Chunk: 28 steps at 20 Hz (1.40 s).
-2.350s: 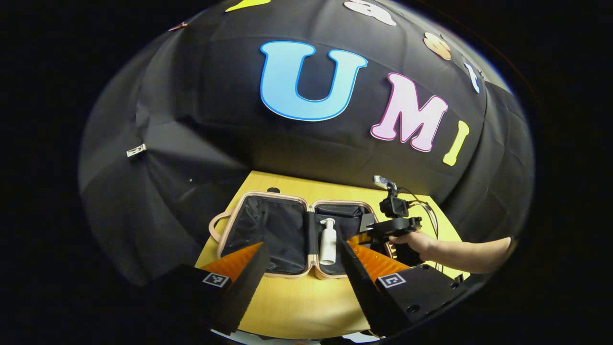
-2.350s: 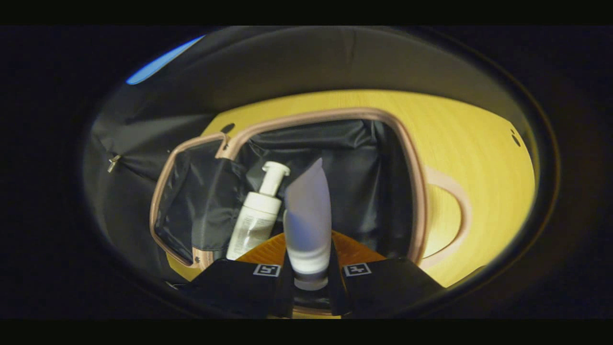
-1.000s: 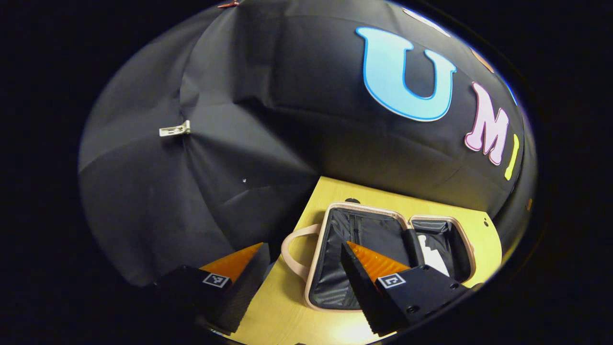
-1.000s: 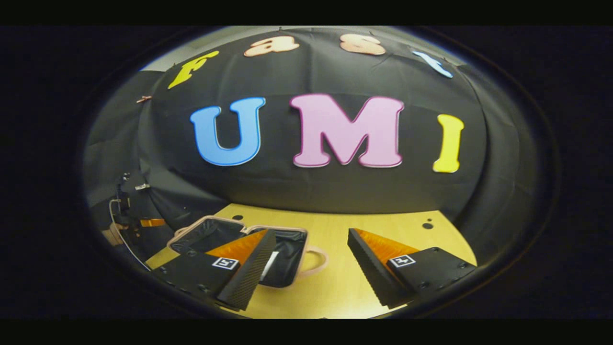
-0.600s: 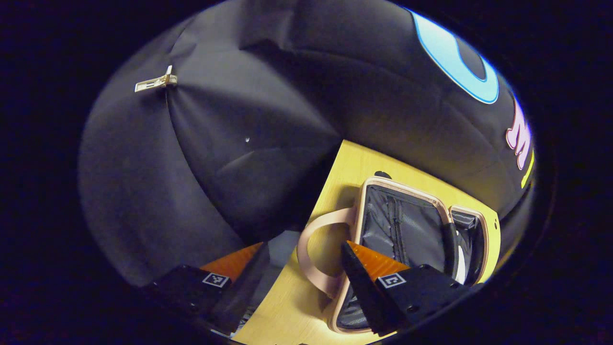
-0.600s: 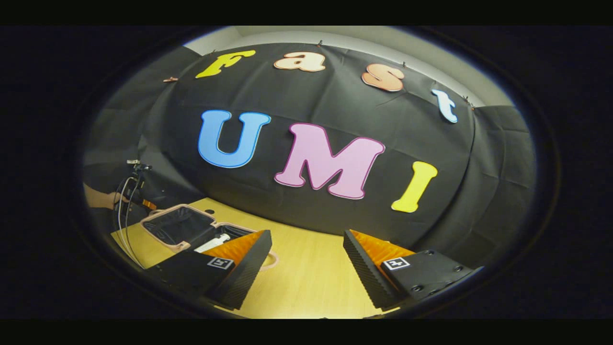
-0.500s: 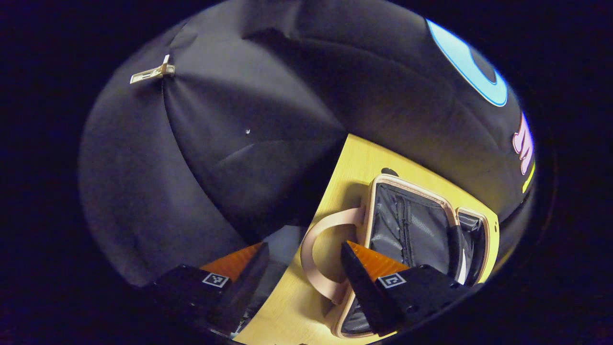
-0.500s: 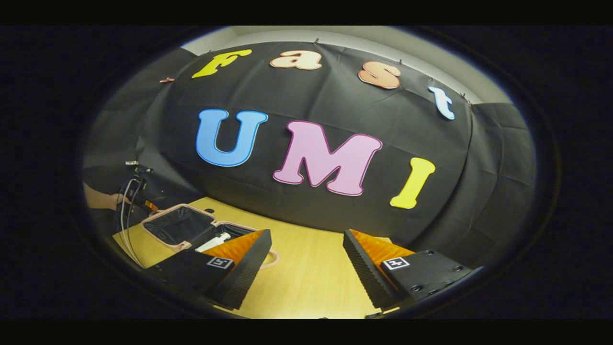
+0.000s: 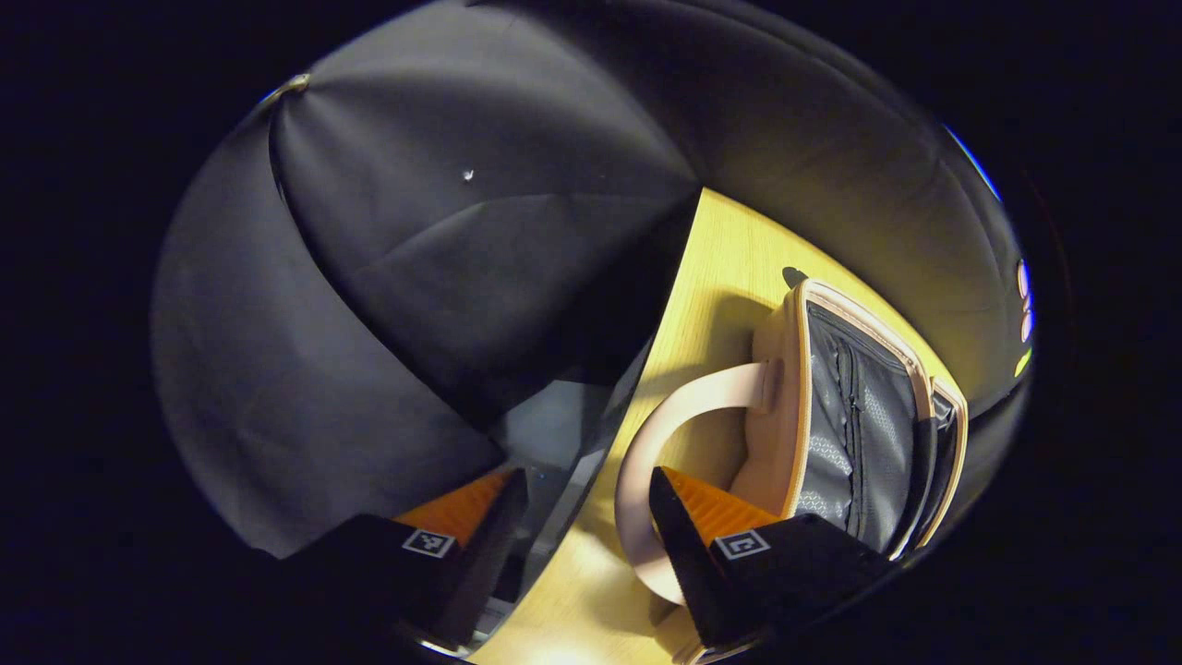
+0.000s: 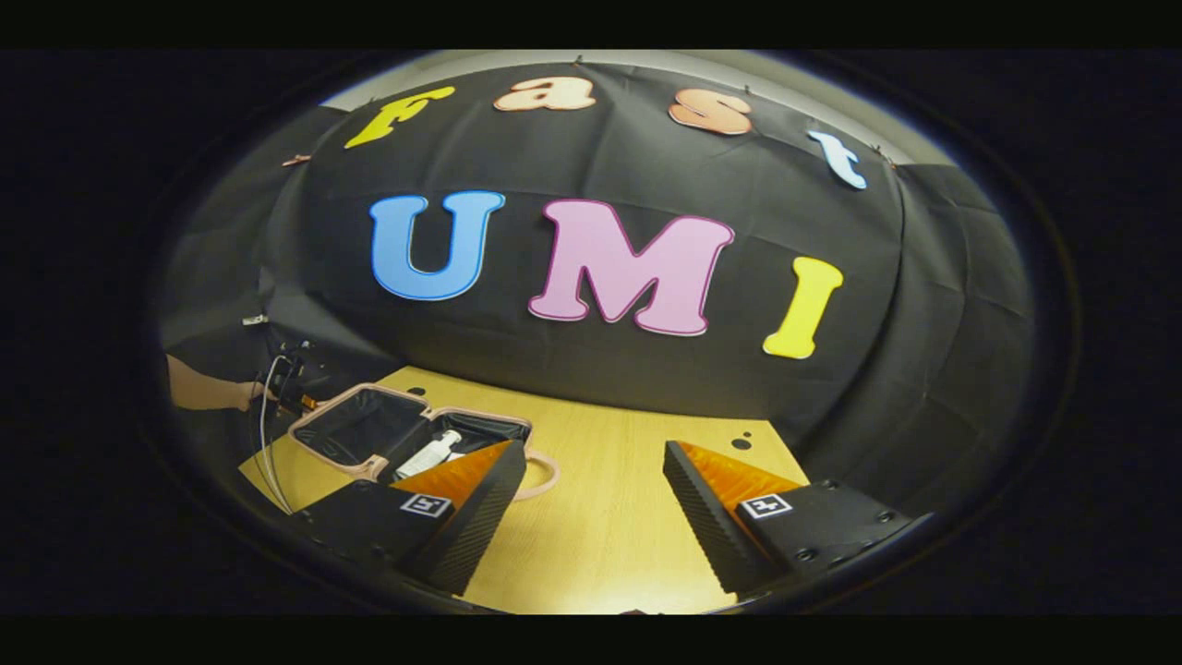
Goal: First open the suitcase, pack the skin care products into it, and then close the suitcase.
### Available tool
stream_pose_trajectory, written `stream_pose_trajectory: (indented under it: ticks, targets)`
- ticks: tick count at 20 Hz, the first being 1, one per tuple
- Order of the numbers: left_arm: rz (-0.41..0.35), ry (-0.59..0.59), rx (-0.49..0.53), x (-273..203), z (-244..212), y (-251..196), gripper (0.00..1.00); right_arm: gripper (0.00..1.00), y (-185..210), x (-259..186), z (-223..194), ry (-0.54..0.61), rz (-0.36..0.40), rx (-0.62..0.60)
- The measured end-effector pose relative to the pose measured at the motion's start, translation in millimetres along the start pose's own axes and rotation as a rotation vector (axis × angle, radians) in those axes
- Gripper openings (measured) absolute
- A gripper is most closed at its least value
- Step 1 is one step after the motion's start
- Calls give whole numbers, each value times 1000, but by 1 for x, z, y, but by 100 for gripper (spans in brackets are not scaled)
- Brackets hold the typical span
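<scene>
The table (image 10: 609,517) spreads under my right gripper (image 10: 591,517), which has pulled back from the case and now hangs over bare wood, jaws wide apart and holding nothing; 2.4 s ago it carried a tube over the case.

The suitcase (image 10: 369,434) lies open at about 9 o'clock in the right gripper view, with a white pump bottle (image 10: 429,454) lying in its nearer half. I cannot make out the tube there.

My left gripper (image 9: 582,545) has swung round to the case's outer end. Its jaws are wide apart and empty, and the looped handle (image 9: 646,462) sits at about 5 o'clock, its curve passing between them with nothing pressed on it.

I judge packing done, and this is the approach for lifting that half over to close the case.
</scene>
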<state>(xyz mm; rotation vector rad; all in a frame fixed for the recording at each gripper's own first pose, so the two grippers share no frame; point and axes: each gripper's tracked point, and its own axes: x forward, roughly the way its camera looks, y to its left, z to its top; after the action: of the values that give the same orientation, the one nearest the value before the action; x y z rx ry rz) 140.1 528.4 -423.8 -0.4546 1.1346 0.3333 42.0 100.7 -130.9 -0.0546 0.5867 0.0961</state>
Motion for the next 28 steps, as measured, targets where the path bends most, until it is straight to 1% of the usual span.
stream_pose_trajectory:
  ticks: [2,4,6,8,9,10,11,12,13,14,15,16,17,18,19,20,21,22,25,28]
  targets:
    - [-57,17,-47,4,-4,-4,73,97,-3,-2,-3,2,-6,-5]
    - [-86,26,-122,6,-6,-3,71,97,-5,-3,-4,-4,-9,-31]
    - [-93,15,-146,4,-5,0,70,97,-5,-2,-9,6,-7,-43]
    - [-70,-2,-154,1,-1,2,62,97,-5,1,-13,15,1,-28]
    - [-43,-34,-147,-3,7,4,55,97,-6,4,-14,16,2,-25]
    - [-4,-51,-127,-13,12,6,36,100,-9,6,-16,15,3,-22]
    - [-15,-60,-120,-16,13,1,17,97,-10,8,-18,20,6,-11]
    - [-31,-76,-126,-22,15,-7,15,97,-10,9,-19,21,11,1]
    - [-32,-101,-132,-27,19,-10,14,97,-10,9,-20,23,13,7]
    - [-38,-121,-125,-25,18,-18,17,97,-10,8,-21,30,14,12]
    - [-49,-135,-111,-32,19,-24,10,97,-3,12,-29,32,19,17]
    - [-71,-146,-96,-44,23,-31,6,97,-5,13,-30,31,19,19]
    - [-70,-169,-76,-58,28,-38,8,97,-8,14,-31,29,22,21]
    - [-75,-194,-48,-73,35,-45,8,97,-11,15,-32,28,27,24]
    - [-65,-223,-18,-91,41,-49,7,97,-16,17,-31,27,32,33]
    - [-70,-241,3,-110,47,-55,12,97,-21,19,-30,25,38,46]
    - [-62,-263,22,-131,55,-60,7,97,-24,21,-29,21,44,61]
    - [-58,-272,35,-149,60,-68,7,97,-30,23,-27,16,46,74]
    - [-50,-308,92,-191,65,-110,7,97,-52,28,-25,1,53,107]
    - [-30,-342,187,-223,69,-166,7,97,-76,35,-26,-4,66,126]
